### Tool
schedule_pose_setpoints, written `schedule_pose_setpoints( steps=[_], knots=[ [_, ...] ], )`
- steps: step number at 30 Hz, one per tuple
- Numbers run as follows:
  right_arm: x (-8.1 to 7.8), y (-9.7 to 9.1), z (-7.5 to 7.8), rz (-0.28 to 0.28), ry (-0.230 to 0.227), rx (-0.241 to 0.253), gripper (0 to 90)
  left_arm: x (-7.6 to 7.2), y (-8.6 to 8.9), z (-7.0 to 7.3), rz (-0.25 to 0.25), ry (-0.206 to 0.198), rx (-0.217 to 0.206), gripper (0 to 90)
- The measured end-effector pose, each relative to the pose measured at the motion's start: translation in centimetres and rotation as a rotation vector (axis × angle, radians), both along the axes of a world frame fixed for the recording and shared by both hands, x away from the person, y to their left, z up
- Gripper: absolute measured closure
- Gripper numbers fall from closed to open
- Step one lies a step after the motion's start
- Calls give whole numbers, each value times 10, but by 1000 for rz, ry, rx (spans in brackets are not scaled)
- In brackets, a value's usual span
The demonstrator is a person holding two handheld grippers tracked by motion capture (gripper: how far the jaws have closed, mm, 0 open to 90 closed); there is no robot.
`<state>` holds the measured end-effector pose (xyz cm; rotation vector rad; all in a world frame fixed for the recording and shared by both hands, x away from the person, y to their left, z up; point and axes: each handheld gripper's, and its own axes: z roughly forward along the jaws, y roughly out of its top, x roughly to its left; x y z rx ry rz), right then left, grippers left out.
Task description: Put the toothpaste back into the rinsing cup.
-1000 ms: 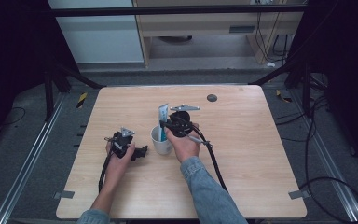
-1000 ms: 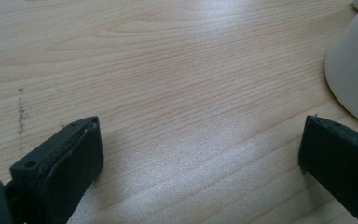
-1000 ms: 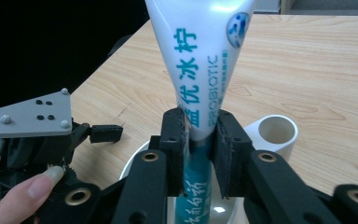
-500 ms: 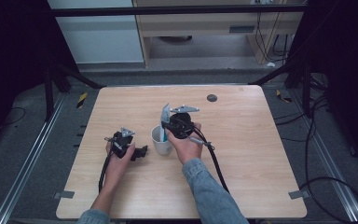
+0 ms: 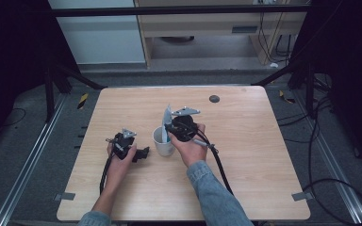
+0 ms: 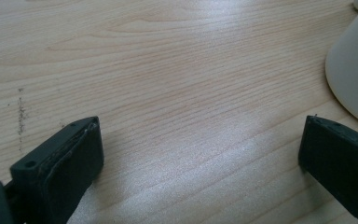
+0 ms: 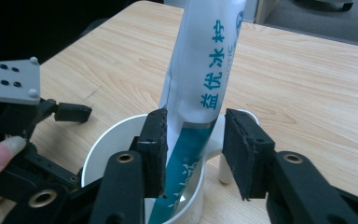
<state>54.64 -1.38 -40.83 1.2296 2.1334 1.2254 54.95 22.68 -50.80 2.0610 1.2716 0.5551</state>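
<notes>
My right gripper's (image 7: 193, 154) near jaw is hiding part of the tube (image 7: 200, 93); the tube's top is running off the frame, the cup (image 6: 354, 74) likewise.

— What have you got there?

— Your tube (image 7: 205, 79) is white up top, with teal characters running down it and a teal lower part. It stands nearly upright, leaning a little, its lower end inside your cup (image 7: 102, 144).

— And the cup?

— White, with a handle, upright on the table near the middle. From above, you can see the tube (image 5: 167, 120) rising well past the rim of the cup (image 5: 161, 147). Seen from your left side, the cup's wall (image 6: 354, 70) is plain and off-white.
</notes>
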Motion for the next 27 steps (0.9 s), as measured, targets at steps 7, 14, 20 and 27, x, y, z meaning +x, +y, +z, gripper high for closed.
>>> schedule_pose_setpoints(
  steps=[7, 14, 20, 27],
  knots=[
    [-5, -4, 4, -4, -14, -23, 531, 0, 0, 0, 0, 0, 0, 0],
    [-10, -13, 10, -15, -22, -31, 471, 0, 0, 0, -1, 0, 1, 0],
    [-10, -23, 13, -22, -36, -53, 417, 0, 0, 0, 0, 0, 1, 0],
    [-12, -35, 14, -35, -41, -74, 389, 0, 0, 0, 0, 0, 1, 0]
  ],
)
